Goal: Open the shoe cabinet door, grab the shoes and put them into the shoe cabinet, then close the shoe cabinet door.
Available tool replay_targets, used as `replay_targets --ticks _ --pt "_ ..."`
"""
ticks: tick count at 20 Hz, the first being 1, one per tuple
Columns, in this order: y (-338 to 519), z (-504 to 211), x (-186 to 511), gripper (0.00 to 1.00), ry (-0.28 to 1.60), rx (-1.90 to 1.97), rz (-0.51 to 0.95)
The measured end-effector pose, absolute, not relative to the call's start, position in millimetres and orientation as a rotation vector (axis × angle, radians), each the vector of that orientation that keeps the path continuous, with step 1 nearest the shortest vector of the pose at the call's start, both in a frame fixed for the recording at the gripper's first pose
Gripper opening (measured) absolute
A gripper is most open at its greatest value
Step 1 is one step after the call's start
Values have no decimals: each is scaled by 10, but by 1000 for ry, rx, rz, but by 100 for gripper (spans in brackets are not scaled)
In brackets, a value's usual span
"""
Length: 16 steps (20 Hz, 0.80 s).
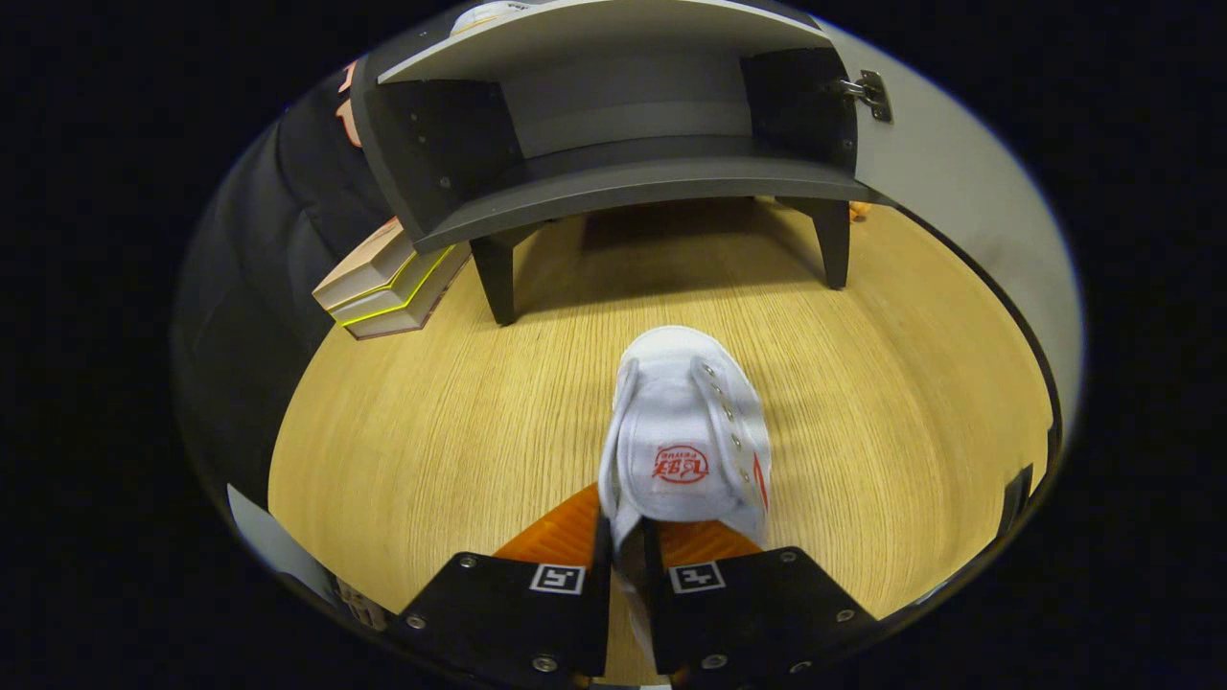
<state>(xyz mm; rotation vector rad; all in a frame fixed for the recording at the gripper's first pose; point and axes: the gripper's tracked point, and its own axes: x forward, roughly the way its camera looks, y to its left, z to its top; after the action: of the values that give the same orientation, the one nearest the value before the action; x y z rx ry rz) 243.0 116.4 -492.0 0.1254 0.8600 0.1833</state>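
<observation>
Shoe (pixel 685 431): a white canvas one, pinched at its heel end between the gripper (pixel 630 541) fingers (pixel 551 537), which stand nearly closed with both pressing on the fabric. The shoe points away from the fingers, toe toward the cabinet (pixel 613 182), its tongue and a row of eyelets facing up. It hangs out over the wooden floor (pixel 403 431); whether the toe touches the boards I cannot tell.

The gripper is held low and roughly level, aimed straight at the cabinet front, tilted slightly down so the floor spreads out beneath the fingers.

The cabinet is dark grey, on short legs, well beyond the shoe. Its door (pixel 959 172) is swung open to the right, the pale inner face turned this way, a metal hinge (pixel 868 94) at the top corner. The compartment inside is open and dark, with a shelf edge across the front. On the top of the cabinet a white object shows partly; too little is seen to name it.

Books (pixel 388 287) are stacked on the floor just beside the cabinet's left leg.
</observation>
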Motion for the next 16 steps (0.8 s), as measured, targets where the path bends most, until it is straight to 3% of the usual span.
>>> replay_targets --ticks 5,11,16 --pt "1039 -4783 2463 2 804 131 160" --pt "1010 -4527 2404 1 786 109 158" --pt "890 -3894 2345 1 714 120 143"
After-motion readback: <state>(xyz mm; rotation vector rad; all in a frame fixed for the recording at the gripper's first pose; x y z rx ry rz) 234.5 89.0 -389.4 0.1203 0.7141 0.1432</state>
